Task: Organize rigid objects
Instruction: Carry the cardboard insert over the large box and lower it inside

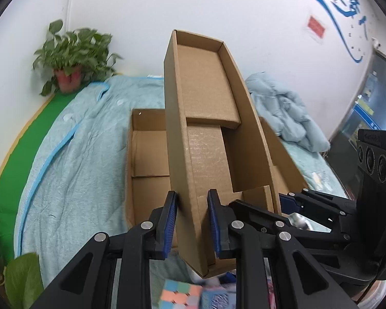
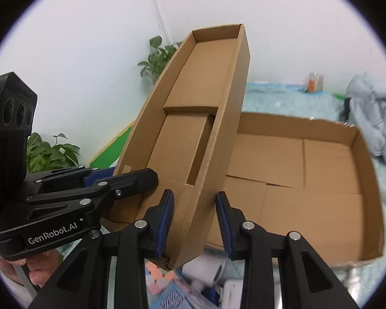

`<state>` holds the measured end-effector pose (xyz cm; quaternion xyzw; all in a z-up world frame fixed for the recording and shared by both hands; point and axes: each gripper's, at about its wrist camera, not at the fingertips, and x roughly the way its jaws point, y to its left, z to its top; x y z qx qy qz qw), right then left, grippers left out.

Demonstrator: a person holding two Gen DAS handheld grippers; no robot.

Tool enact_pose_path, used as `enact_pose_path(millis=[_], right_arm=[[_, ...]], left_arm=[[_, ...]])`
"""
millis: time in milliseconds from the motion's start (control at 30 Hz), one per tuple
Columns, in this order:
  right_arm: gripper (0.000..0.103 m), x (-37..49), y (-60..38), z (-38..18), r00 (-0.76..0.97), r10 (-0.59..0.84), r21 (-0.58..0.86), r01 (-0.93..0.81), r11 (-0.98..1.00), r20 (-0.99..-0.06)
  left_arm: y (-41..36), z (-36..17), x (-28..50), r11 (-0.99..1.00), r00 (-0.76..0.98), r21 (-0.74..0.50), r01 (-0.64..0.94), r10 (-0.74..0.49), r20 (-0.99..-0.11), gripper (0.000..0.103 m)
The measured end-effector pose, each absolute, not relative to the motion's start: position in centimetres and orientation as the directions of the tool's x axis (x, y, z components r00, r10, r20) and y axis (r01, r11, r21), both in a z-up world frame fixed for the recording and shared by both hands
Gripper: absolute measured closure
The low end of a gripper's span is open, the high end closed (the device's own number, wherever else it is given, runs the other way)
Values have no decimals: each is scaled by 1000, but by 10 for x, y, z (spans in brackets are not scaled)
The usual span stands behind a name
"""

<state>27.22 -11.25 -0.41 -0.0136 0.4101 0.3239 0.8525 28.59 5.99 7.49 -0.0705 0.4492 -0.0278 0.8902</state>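
Observation:
A long narrow open cardboard box (image 1: 208, 118) (image 2: 193, 134) hangs tilted in the air, held by both grippers at its near end. My left gripper (image 1: 192, 221) is shut on its left side wall. My right gripper (image 2: 194, 219) is shut on its right side wall. Each gripper also shows in the other's view: the right gripper (image 1: 293, 200) and the left gripper (image 2: 115, 177). Behind and below lies a wide shallow cardboard box (image 1: 146, 154) (image 2: 308, 170), open and empty. A pastel puzzle cube (image 1: 182, 293) (image 2: 158, 280) lies blurred beneath the held box.
The bed has a teal blanket (image 1: 77, 141) and a bunched pale blue quilt (image 1: 283, 108) (image 2: 373, 118). A potted plant (image 1: 72, 59) stands by the white wall. Blue printed packs (image 1: 216, 298) and a white object (image 2: 205, 273) lie under the grippers. A hand (image 2: 41, 265) holds the left gripper.

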Motion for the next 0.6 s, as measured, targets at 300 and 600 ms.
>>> enact_pose_path(millis=[300,600], right_arm=[[71,321,-80,-59,293,530,318,-543,777,-796],[71,344,-63,-114,131,532,413,-486,770,-837]], left_arm=[[123,-11,348,977,510,-195,-81,-127,-851,83],[151,-67,370,972,437,-192,-134,-117,-892,82]])
